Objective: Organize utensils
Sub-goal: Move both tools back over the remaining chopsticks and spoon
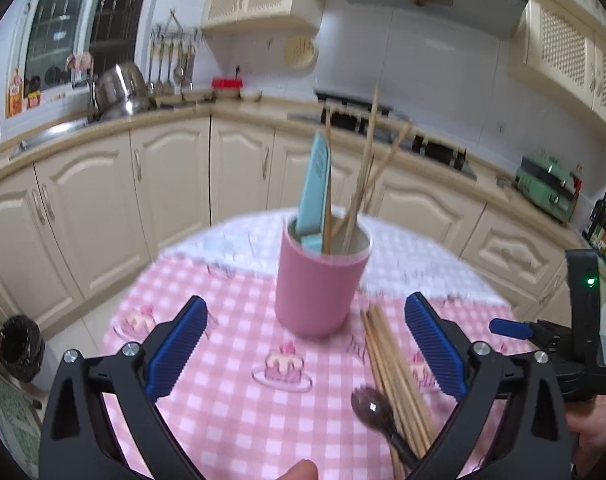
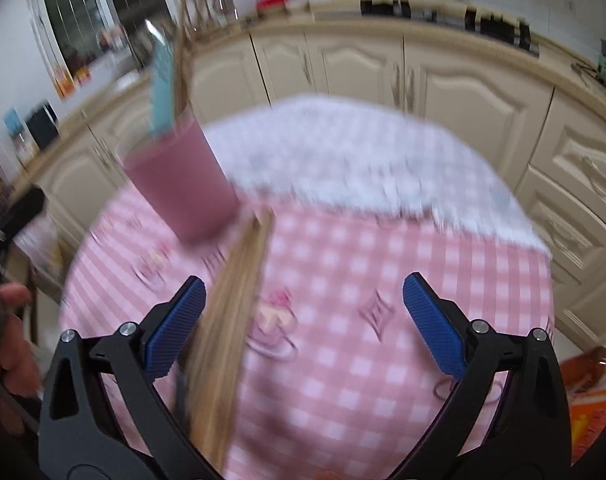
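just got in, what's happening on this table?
A person holds a gripper in each hand over a round table with a pink checked cloth. Both the left gripper and the right gripper are open and hold nothing. A pink cup already has a light blue utensil and several wooden sticks in it. A bundle of chopsticks and a dark spoon lie loose on the cloth beside the cup, not yet sorted.
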`<state>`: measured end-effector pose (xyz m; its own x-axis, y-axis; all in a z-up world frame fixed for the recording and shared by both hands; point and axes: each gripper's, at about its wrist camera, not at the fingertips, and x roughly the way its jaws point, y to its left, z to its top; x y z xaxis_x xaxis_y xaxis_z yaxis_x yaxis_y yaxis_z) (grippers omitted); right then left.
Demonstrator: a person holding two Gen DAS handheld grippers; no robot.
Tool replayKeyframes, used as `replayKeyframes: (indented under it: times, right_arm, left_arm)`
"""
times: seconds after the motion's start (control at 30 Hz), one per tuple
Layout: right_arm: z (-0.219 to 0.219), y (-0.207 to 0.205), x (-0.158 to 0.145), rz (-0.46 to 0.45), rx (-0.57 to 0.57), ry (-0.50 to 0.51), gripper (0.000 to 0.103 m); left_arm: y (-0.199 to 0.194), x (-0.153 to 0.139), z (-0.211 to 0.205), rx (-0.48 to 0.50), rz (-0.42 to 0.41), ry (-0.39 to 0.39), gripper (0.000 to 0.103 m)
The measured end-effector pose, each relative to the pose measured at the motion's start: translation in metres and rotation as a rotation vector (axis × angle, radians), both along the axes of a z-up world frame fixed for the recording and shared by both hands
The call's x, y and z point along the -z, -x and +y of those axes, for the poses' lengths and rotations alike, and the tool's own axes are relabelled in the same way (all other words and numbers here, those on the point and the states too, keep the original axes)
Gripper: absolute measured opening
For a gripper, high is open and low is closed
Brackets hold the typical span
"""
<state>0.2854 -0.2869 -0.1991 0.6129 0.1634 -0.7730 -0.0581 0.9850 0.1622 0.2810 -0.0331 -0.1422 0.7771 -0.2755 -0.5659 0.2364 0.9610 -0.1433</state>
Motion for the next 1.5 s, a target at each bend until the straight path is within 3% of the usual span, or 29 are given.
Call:
replayKeyframes:
  times: [0.23, 0.37, 0.6, 0.9, 1.23, 1.4, 1.5]
  right_arm:
    - [0.001, -0.002, 0.031, 0.07, -0.012, 0.045, 0.097]
    - [0.003, -0.001, 0.031, 0.066, -0.023, 0.057, 0.097]
    - [0.002, -0.005, 0.034, 0.071, -0.025, 0.086, 0.097]
    - [-0.006, -0.004, 0.031, 0.063, -0.026, 0.058, 0.097]
    - [0.0, -0.012, 0.032, 0.078, -0.053, 0.052, 0.097]
    - [0.006, -0.011, 0.033, 0.074, -0.065, 0.074, 0.097]
    - [0.01, -0.011, 0.033, 0.073, -0.076, 0.09, 0.097]
  left_arm:
    - [-0.014, 0.048, -0.019, 0.035, 0.134, -0.072, 0.097]
    - [-0.024, 0.072, -0.036, 0.096, 0.215, -0.137, 0.097]
    - [-0.035, 0.093, -0.053, 0.163, 0.286, -0.208, 0.097]
    - [-0.048, 0.1, -0.061, 0.196, 0.326, -0.222, 0.097]
    - [-0.056, 0.101, -0.062, 0.169, 0.32, -0.213, 0.097]
    - [-0.055, 0.106, -0.069, 0.144, 0.299, -0.285, 0.098]
    - [-0.054, 0.106, -0.068, 0.133, 0.308, -0.269, 0.098]
